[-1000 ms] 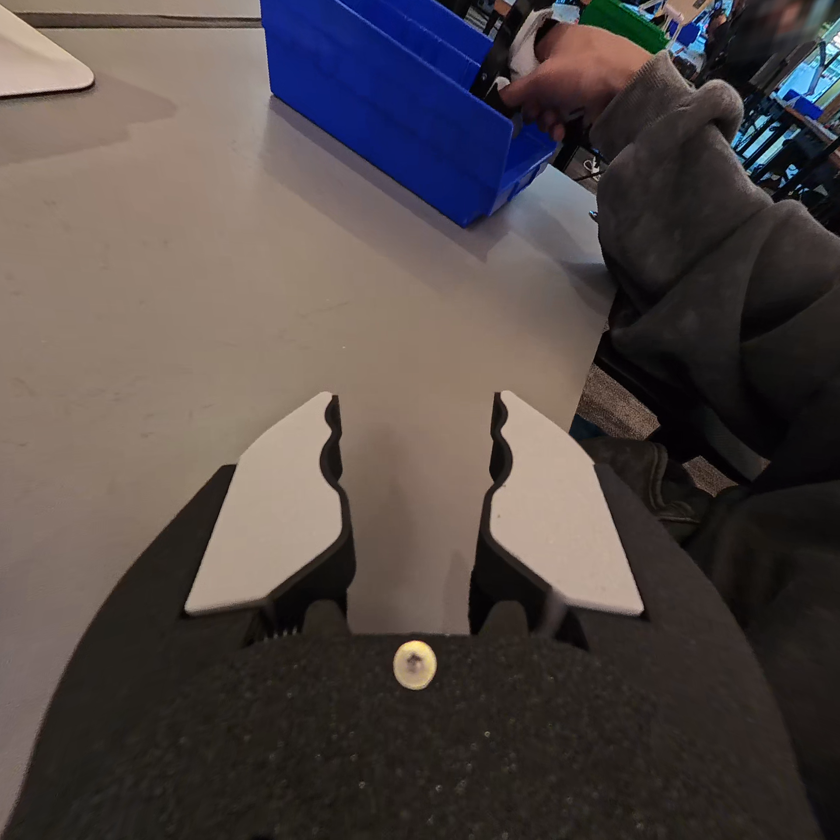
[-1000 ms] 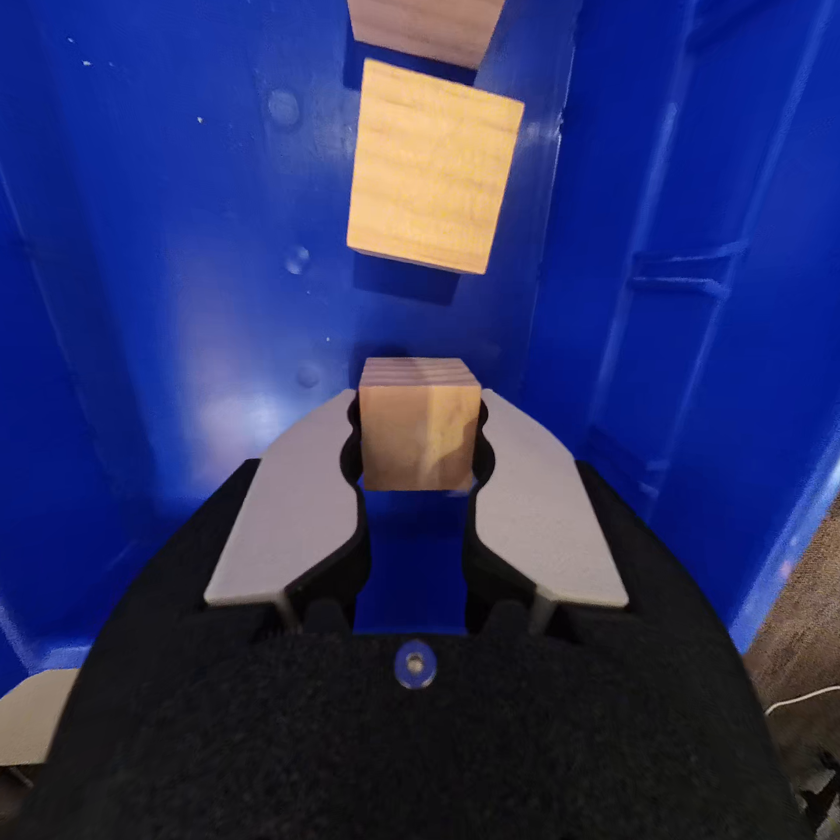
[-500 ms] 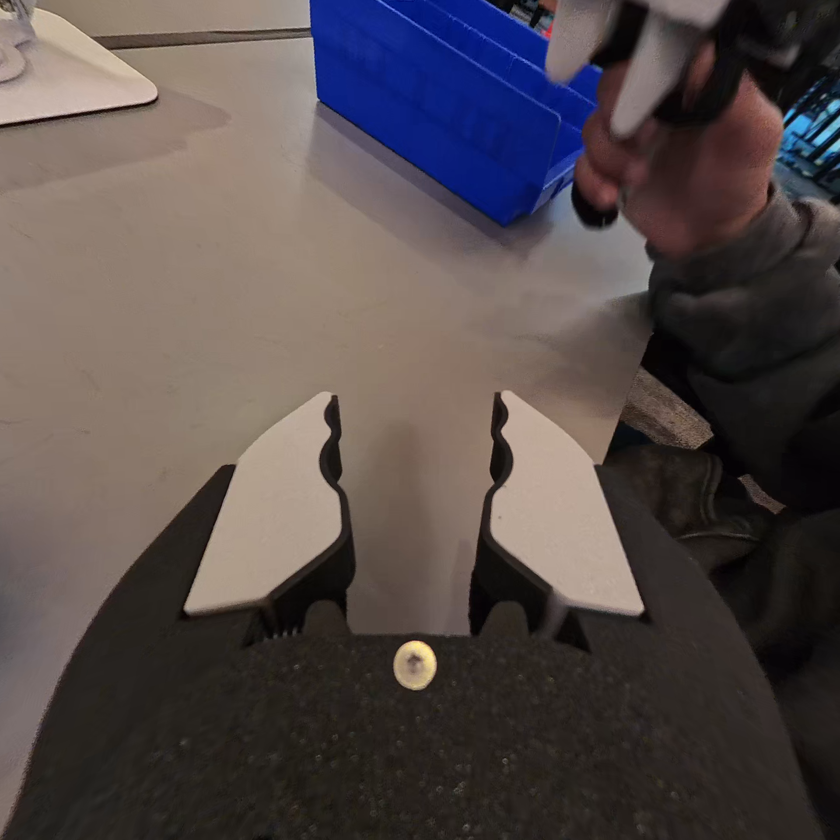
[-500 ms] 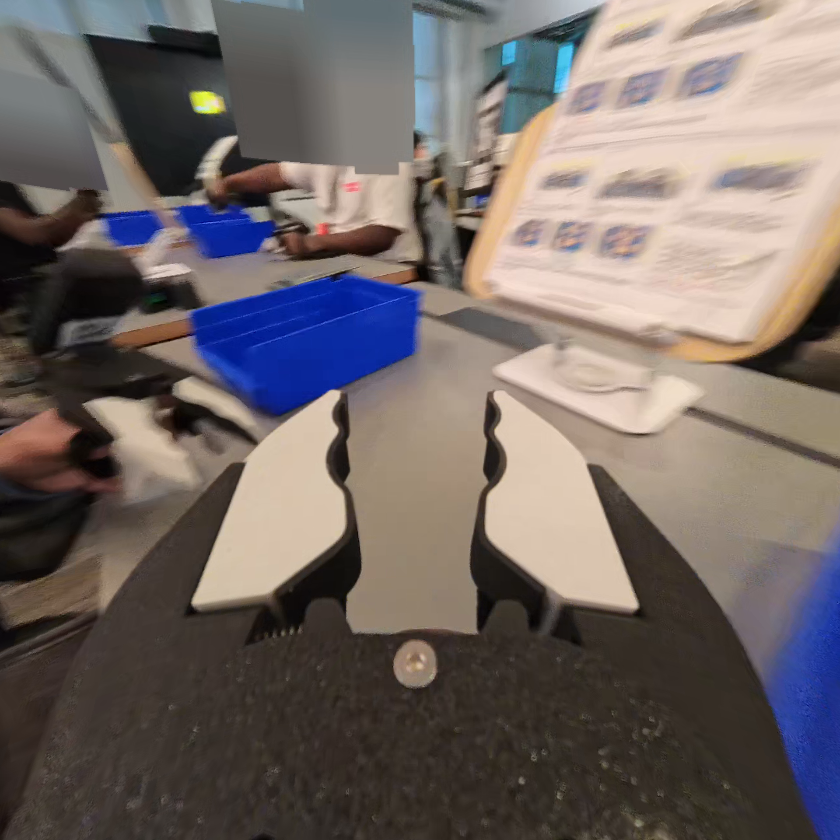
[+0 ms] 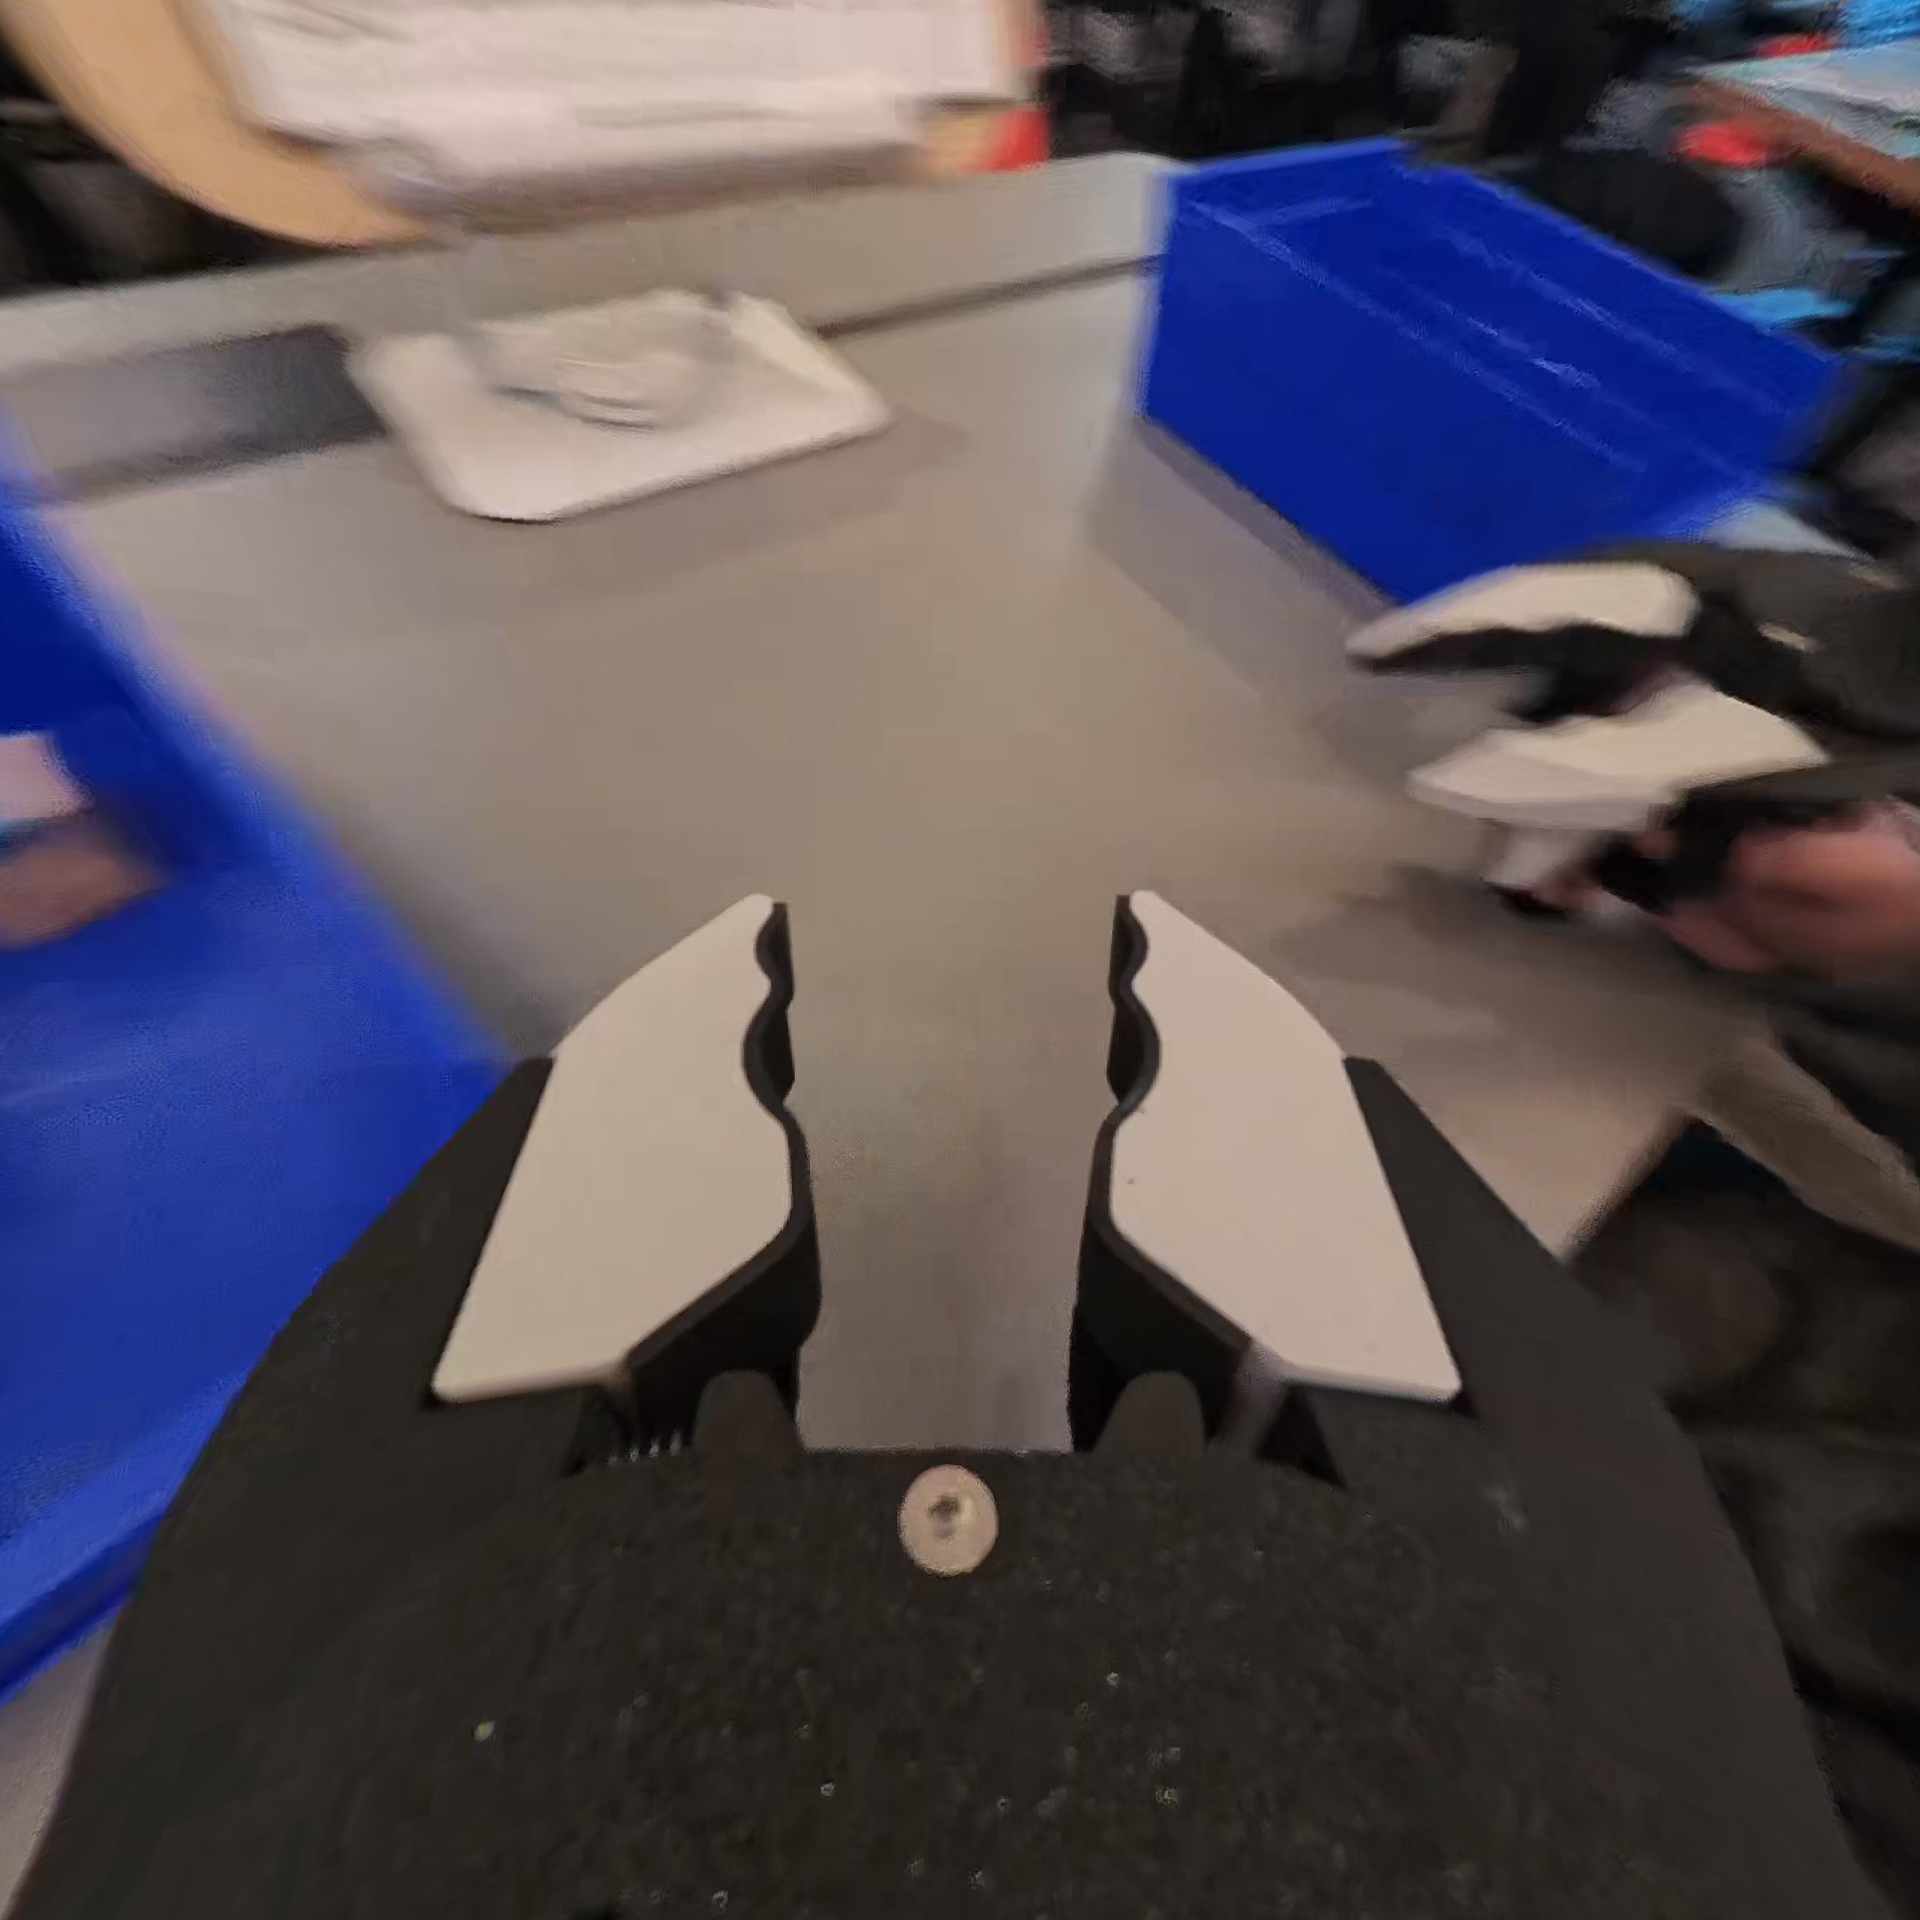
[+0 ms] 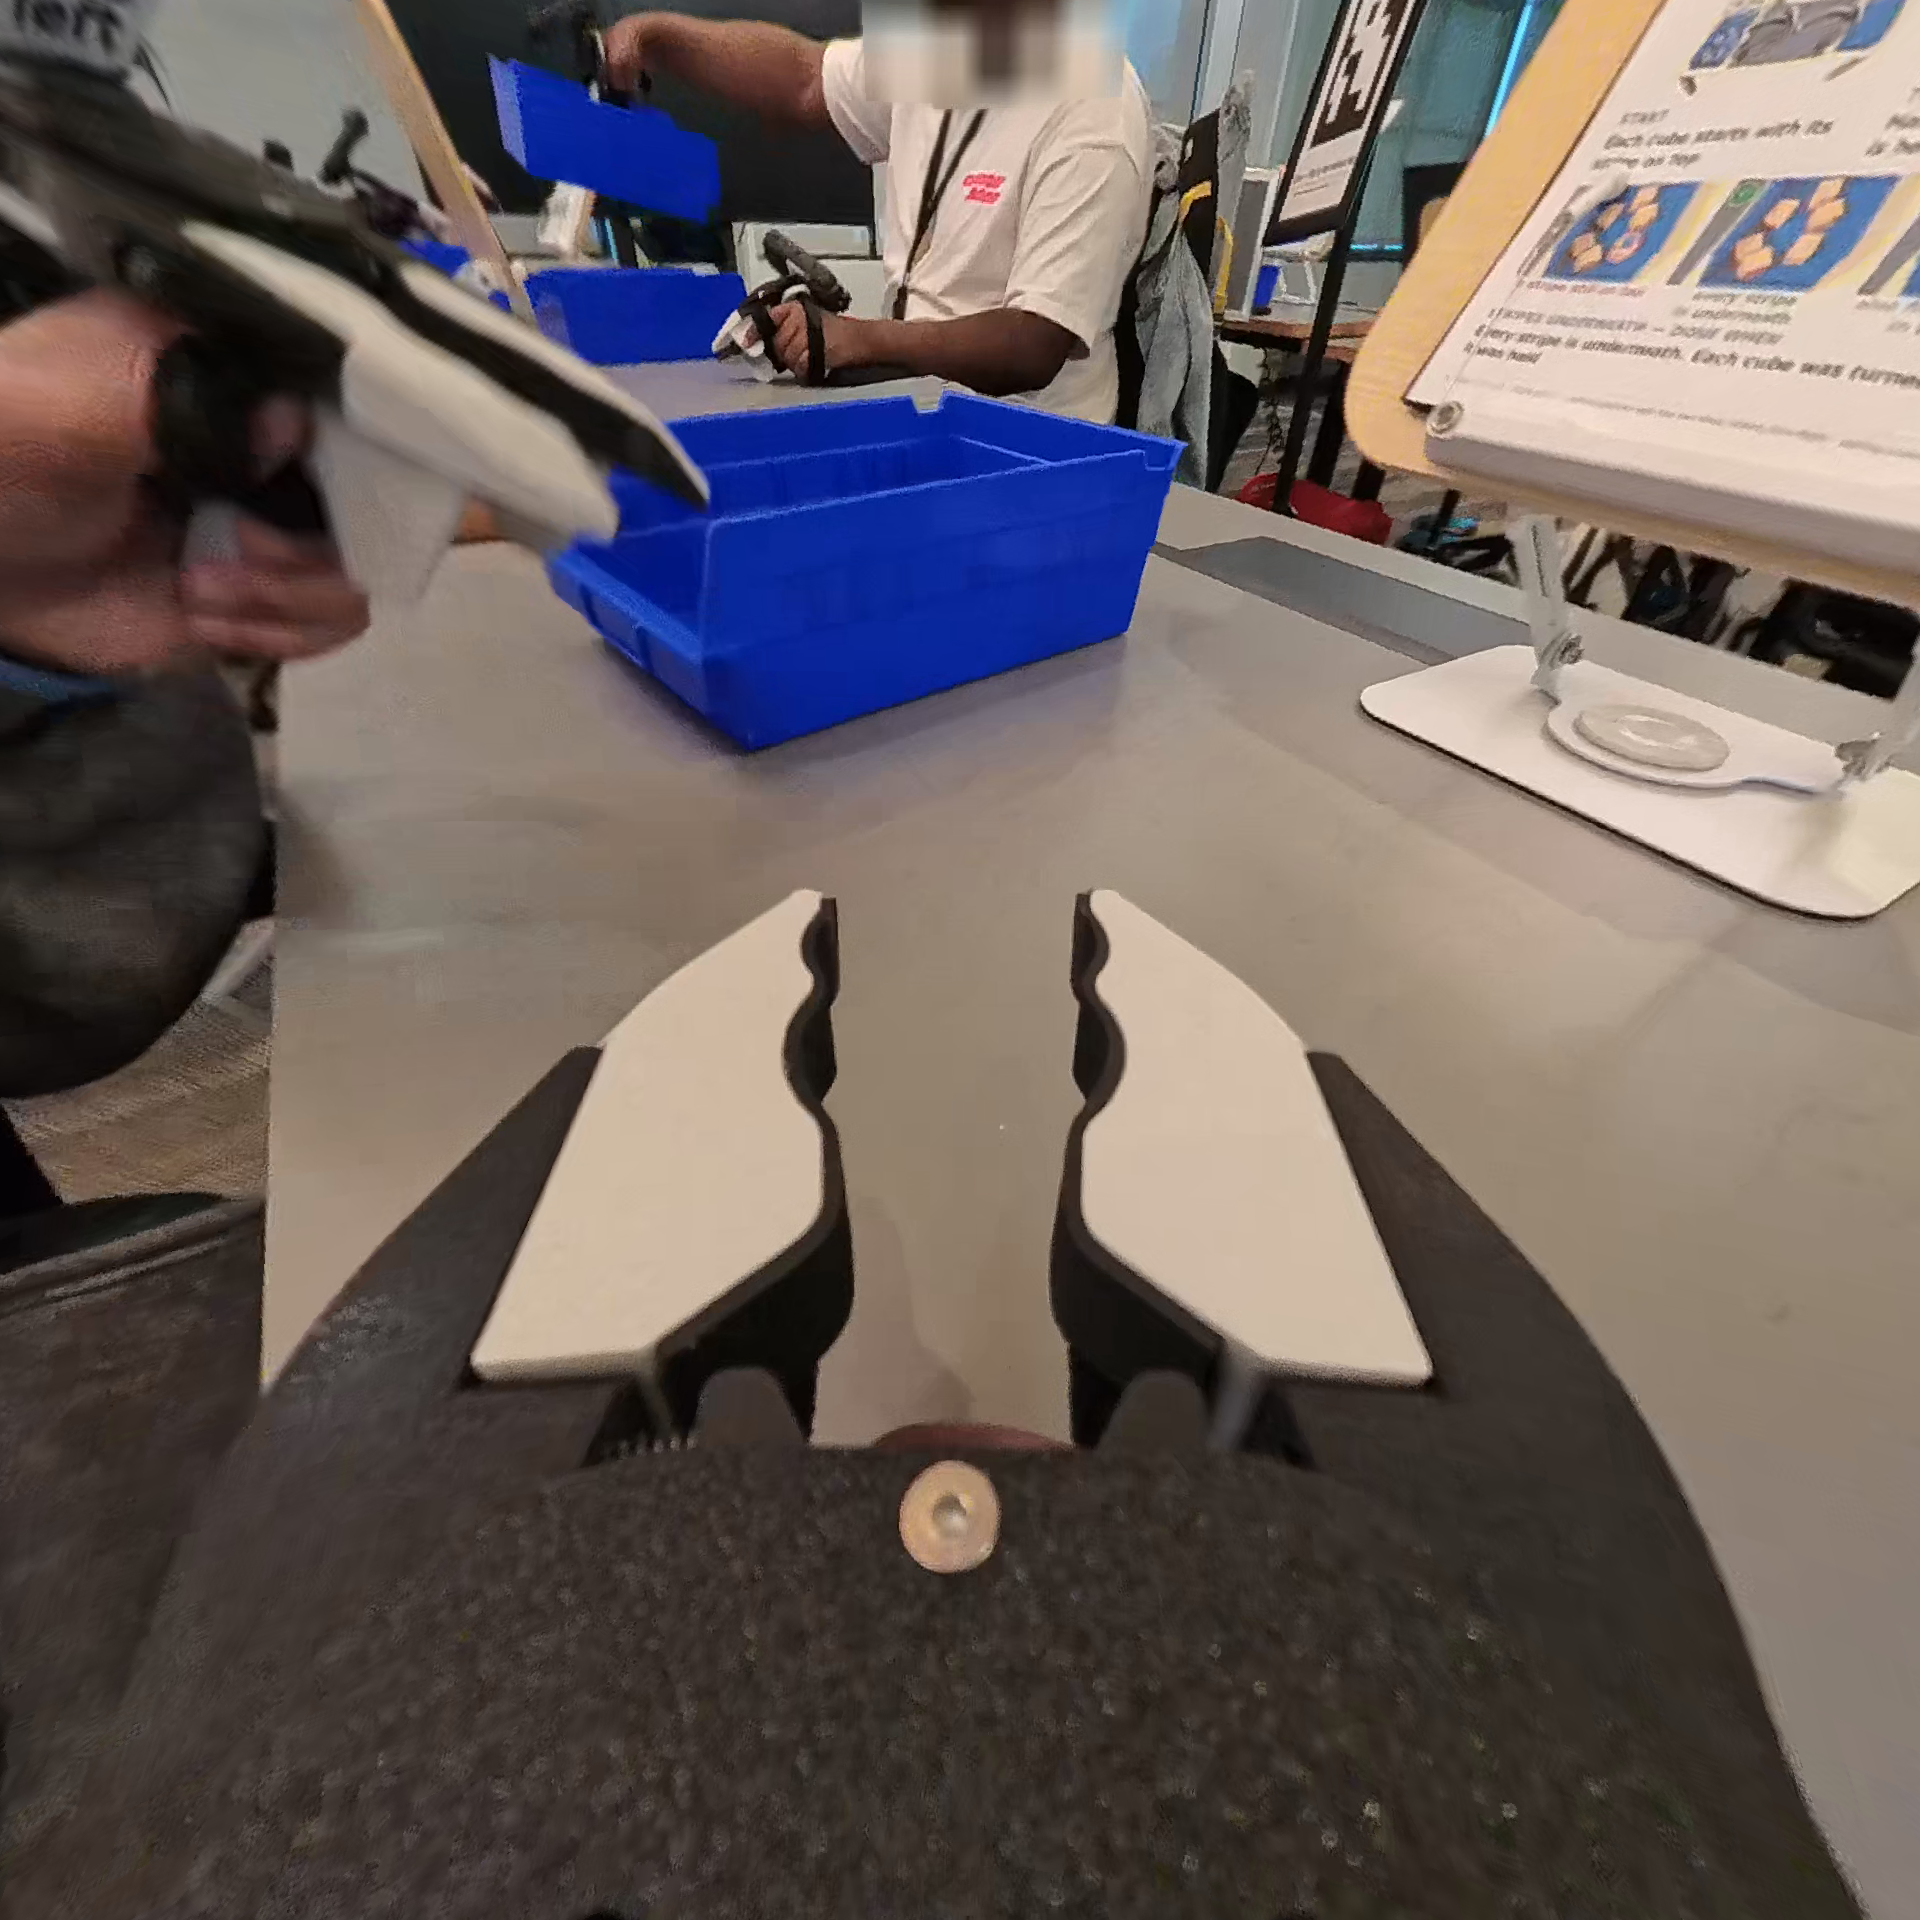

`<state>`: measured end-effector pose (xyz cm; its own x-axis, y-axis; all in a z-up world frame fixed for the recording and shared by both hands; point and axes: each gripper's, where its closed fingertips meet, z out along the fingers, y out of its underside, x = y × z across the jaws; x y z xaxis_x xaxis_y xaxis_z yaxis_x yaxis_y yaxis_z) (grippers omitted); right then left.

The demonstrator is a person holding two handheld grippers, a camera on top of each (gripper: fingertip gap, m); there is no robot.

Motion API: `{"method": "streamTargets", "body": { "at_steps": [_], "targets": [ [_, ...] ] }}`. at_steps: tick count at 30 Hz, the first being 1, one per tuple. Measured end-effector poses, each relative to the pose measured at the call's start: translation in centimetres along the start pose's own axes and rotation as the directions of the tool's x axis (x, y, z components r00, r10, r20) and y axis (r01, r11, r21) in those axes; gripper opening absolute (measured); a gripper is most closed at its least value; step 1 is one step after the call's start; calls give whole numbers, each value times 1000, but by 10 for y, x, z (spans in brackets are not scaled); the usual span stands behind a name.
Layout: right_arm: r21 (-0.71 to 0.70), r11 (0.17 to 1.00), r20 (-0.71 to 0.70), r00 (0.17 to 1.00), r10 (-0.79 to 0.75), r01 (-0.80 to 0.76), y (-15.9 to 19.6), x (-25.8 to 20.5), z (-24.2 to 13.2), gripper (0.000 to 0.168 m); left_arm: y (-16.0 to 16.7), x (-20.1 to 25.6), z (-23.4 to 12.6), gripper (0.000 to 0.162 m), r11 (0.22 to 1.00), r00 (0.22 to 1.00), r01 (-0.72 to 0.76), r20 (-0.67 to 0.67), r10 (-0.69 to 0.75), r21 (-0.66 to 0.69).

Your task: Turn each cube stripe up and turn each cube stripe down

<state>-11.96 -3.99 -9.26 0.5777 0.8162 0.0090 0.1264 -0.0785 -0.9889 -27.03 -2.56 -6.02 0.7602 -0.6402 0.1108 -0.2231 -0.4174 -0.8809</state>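
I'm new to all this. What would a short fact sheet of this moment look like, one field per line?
Left gripper: open, empty, above the table
Right gripper: open, empty, above the table
Table: grey, bare between the jaws
Blue bin: on the table, ahead of the right gripper
Cubes: none in view
Instruction board: on a white stand, at right
Left view: motion-blurred

A white-based stand (image 6: pixel 1704 769) holding an instruction board (image 6: pixel 1704 260) sits on the grey table (image 6: pixel 1143 831).

I see printed instruction sheet (image 6: pixel 1704 239) on tilted stand, red chest print on white shirt (image 6: pixel 982 187), black-white marker pattern (image 6: pixel 1351 94) on upright board.
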Motion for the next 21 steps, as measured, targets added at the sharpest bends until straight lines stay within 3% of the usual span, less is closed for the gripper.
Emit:
{"method": "streamTargets", "body": {
  "at_steps": [4,6,9,14,18,21],
  "targets": [
    [10,994,57,993,106,-107,2,1,-1,43,-21,-124,-38,60,978,931,128,361,-62,-162],
    [5,991,75,989,131,-132,2,1,-2,43,-21,-180,-41,57,953,876,214,474,-90,-215],
    [10,993,85,989,120,-121,0,0,-6,43,-5,-236,-22,58,891,837,316,538,-100,-325],
    [5,997,75,994,76,-77,1,1,-11,42,38,-292,11,61,780,797,465,581,-164,-419],
    [-6,997,85,993,76,-76,3,1,-11,42,62,-296,27,59,727,788,543,555,-269,-419],
    [-23,997,88,993,78,-76,7,1,-10,42,74,-296,29,46,710,775,557,578,-257,-431]
  ]
}}
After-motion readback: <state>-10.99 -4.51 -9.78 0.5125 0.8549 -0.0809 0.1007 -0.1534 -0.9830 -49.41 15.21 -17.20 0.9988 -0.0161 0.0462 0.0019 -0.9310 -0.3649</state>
